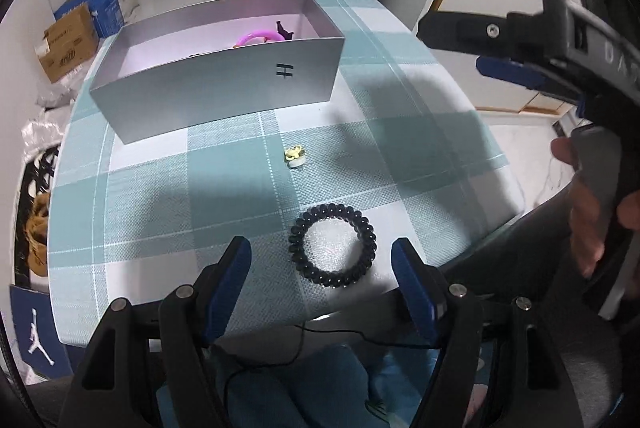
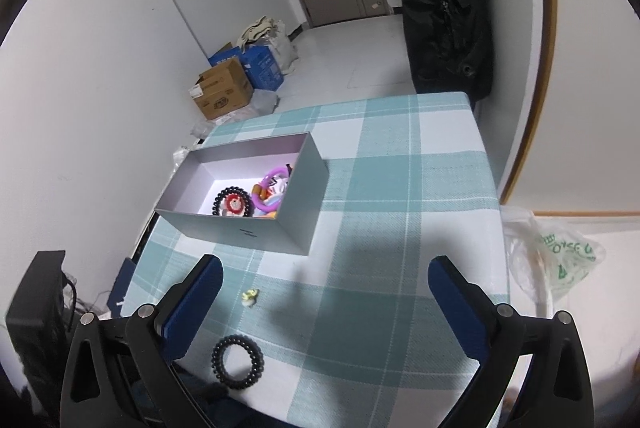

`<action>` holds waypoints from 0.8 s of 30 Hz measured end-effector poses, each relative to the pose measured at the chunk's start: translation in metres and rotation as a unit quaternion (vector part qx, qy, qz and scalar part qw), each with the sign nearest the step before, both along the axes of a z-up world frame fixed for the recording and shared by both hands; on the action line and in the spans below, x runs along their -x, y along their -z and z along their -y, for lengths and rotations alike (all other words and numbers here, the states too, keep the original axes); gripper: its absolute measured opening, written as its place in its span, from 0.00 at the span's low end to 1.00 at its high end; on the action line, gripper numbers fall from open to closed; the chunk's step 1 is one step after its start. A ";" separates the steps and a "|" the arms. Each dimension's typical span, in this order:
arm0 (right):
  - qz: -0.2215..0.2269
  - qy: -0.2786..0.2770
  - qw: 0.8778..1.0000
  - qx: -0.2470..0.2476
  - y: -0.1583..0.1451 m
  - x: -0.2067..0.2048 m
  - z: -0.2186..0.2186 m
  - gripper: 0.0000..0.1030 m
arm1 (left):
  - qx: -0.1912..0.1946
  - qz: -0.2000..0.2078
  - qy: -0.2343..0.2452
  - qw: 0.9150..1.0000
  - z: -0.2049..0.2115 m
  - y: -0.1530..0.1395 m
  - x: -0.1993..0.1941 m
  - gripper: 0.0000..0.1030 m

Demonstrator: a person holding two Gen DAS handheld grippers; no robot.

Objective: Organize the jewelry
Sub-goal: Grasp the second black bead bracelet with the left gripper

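Nearest thing: black beaded bracelet [image 1: 333,246] lies flat on the checked tablecloth [image 1: 400,156] at the near edge of the table, just beyond the tips of the left gripper [image 1: 322,260].
Left gripper: released, jaws partly spread and empty, one blue pad [image 1: 230,268] on each side of the bracelet with cloth showing between; nothing is touched.
Right gripper: its jaws [image 2: 325,288] stand wide apart and empty over bare cloth to the right of the bracelet; seen from the left wrist it hangs at far right, with the person's hand [image 1: 592,228] on its handle.
Handling, as a judgement: the bracelet looks light and limp, glossy round beads probably on elastic, so it may roll or slip from the pads. Pinching across one side of the ring, pad inside and pad outside, seems surer than squeezing the whole loop, which would likely fold.
Other loose piece: small yellow trinket [image 1: 295,153] lies farther in, between bracelet and box; too small to identify, probably light and easily knocked.
Destination: open grey box [image 1: 224,88] at far left, already holding a second black bracelet [image 2: 232,202], a pink ring [image 2: 276,174] and other coloured pieces.
In the way: the box's tall near wall must be cleared; the trinket sits on the direct line.
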State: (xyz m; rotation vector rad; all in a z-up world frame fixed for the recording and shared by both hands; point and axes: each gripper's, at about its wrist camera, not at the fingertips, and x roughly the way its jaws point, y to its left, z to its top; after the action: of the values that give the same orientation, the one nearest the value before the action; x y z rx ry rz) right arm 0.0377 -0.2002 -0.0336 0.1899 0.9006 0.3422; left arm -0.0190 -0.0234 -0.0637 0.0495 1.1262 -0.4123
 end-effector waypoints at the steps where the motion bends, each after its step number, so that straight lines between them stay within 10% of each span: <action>1: 0.000 0.001 1.000 0.000 0.000 0.001 0.001 1.00 | -0.005 0.001 -0.002 1.000 0.001 0.001 -0.001 0.66; 17: -0.018 0.019 1.000 -0.005 0.006 -0.004 0.011 1.00 | -0.064 0.012 0.008 0.998 0.008 0.015 -0.001 0.65; 24: -0.028 0.015 0.999 -0.001 0.010 -0.007 0.008 1.00 | -0.064 0.014 0.032 0.997 0.019 0.012 -0.001 0.42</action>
State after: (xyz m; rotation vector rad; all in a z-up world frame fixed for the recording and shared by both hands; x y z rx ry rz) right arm 0.0449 -0.2082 -0.0434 0.2149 0.9511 0.3102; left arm -0.0181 -0.0421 -0.0755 0.2037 1.1253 -0.3948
